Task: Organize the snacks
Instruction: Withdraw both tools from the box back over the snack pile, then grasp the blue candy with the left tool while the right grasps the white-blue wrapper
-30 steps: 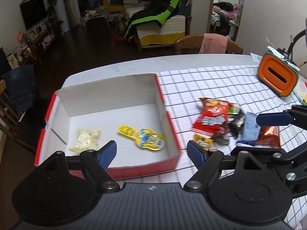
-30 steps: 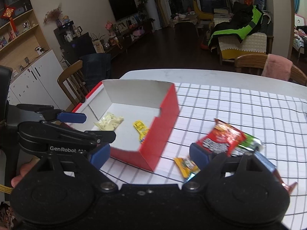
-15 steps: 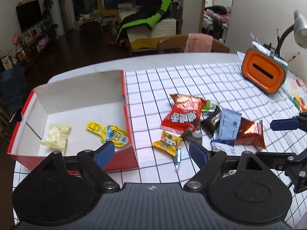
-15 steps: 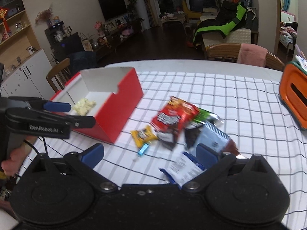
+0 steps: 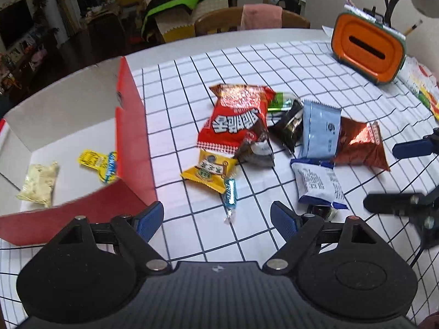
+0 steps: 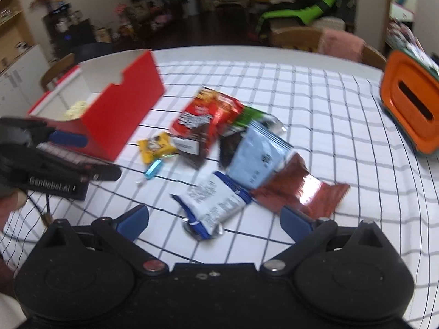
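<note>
A pile of snack packets lies on the checked tablecloth: a red bag [image 5: 236, 120], a yellow packet [image 5: 210, 171], a light blue packet [image 5: 319, 131], a copper bag [image 5: 359, 145] and a white-and-blue packet [image 5: 318, 183] [image 6: 214, 200]. My left gripper [image 5: 216, 220] is open and empty, with a small blue candy [image 5: 230, 194] just ahead of its jaws. My right gripper [image 6: 214, 222] is open wide, low over the near end of the white-and-blue packet without touching it. The red box [image 5: 131, 137] on the left holds a pale packet [image 5: 38, 183] and a yellow one [image 5: 96, 161].
An orange holder [image 5: 367, 52] with pens stands at the table's far right, beside a lamp and some printed paper. A wooden chair with a pink cloth [image 5: 260, 16] stands behind the table. In the right wrist view, my left gripper [image 6: 100, 155] is in front of the box.
Both grippers have moved right, away from the box, and down toward the snack pile. The right jaws stand wider than a second ago. The snacks have not moved.
</note>
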Tool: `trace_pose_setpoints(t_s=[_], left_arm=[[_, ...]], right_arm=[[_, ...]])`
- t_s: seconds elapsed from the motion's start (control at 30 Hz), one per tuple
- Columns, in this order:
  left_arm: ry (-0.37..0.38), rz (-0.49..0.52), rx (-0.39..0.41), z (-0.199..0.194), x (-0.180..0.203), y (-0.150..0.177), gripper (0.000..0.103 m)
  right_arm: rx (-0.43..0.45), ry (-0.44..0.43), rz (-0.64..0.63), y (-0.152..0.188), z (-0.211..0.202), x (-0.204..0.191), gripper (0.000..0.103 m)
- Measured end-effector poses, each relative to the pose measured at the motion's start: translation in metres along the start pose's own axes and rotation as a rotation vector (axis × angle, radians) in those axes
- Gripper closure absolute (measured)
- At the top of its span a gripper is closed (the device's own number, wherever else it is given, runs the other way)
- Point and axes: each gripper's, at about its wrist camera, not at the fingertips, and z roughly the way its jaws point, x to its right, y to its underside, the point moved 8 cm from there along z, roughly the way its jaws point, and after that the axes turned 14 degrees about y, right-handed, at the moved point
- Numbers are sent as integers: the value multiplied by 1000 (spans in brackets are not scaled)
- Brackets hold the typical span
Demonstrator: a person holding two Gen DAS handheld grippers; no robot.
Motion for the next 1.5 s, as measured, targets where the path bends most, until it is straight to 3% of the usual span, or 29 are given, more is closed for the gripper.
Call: trace_pose_setpoints(t_s=[0.23,0.43,0.57,0.7,1.07,1.23,1.5], left_arm=[[-4,-19,-29,28,-4,5,18],[-24,-13,-42,44,-4,5,18],[1,-38,-42,48,-5,1,20],[31,-85,-87,59,-9,1,40],[36,-79,-108,70,-8,-4,64],[51,-57,-113,70,-4,-5,88],[70,-63,-117,67,-7,-3,91]], right_arm=[[-103,-17,198,0,16,11,3],[-203,24,309,2,39,4,8],[-262,60,425,1,55,3,15],[-305,104,443,-1,69,-7,23],[-287,214,334,-5,78,-26,41],[-274,223,294,-5,78,-26,53],[-245,170,308,-1,70,-19,56]])
